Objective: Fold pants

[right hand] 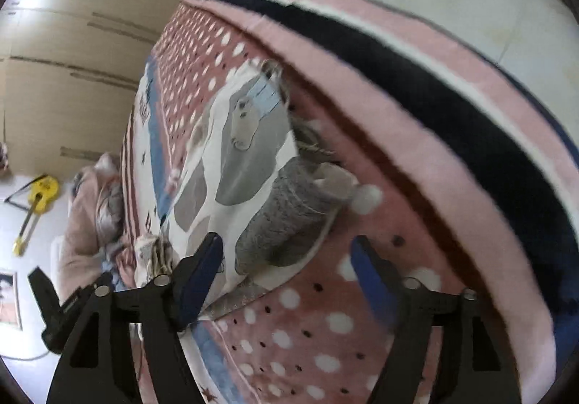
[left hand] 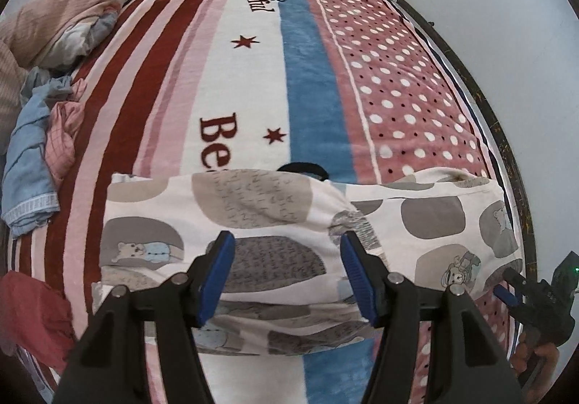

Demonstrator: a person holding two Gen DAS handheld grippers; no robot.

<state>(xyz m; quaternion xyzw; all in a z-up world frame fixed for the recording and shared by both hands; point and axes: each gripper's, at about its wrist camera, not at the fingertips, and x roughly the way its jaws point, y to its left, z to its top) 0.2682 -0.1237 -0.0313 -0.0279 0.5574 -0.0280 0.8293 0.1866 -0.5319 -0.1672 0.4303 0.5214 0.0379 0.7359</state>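
Cream fabric printed with grey patches and small bears: the pants [left hand: 289, 223] lie folded across the near end of the striped and polka-dotted blanket [left hand: 253, 78], from 9 to 3 o'clock in the left wrist view. Left gripper [left hand: 286, 273] hangs above them, jaws apart, nothing clamped. Right gripper [right hand: 289, 270], at 4 o'clock beside the pants' end, stands released, jaws wide. Loose clothes [left hand: 32, 165] are heaped at 9 o'clock.
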